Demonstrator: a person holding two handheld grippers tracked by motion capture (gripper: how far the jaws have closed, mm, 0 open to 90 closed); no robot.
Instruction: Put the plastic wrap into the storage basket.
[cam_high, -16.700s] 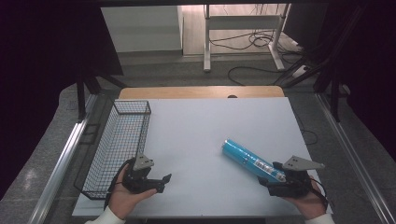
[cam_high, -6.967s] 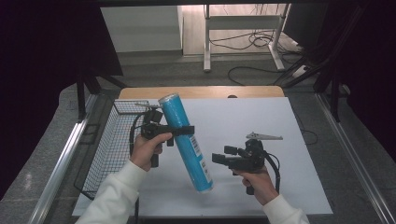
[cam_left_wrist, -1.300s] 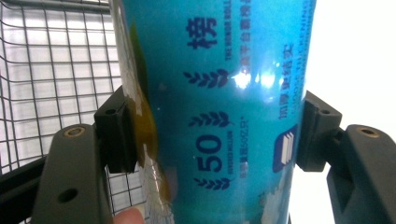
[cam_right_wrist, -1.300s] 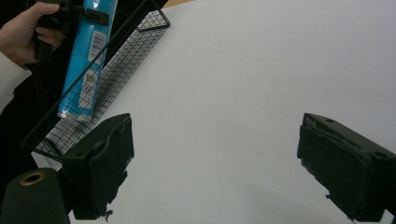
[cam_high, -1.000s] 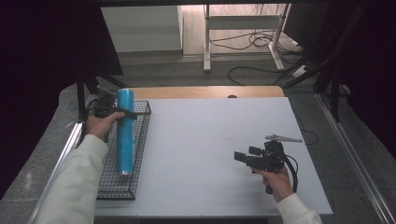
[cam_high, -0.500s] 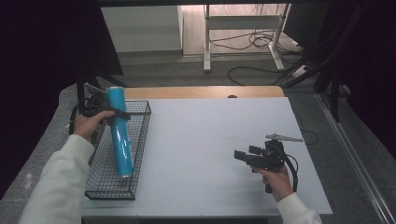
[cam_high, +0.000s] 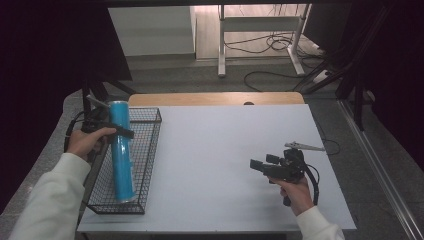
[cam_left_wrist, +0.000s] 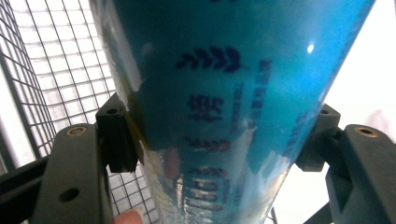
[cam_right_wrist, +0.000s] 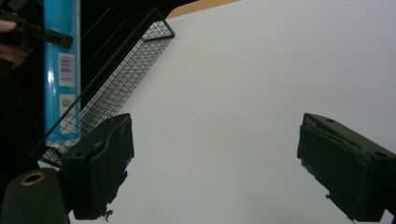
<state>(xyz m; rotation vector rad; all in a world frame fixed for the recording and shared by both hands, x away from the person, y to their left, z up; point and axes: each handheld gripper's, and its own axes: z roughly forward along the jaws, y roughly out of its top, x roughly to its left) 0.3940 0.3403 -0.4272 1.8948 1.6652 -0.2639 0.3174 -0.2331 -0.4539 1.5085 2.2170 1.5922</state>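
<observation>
Blue tube stands tilted inside the wire basket, lower end down, clamped by the left gripper for lowering; right gripper idles agape.

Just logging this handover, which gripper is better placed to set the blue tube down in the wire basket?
Left: the left gripper already clamps the blue tube over the wire basket. The right gripper sits open, far off.

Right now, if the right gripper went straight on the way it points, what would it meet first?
Probably the basket: the open right gripper points over bare table toward its near side, though depth is unclear.
</observation>
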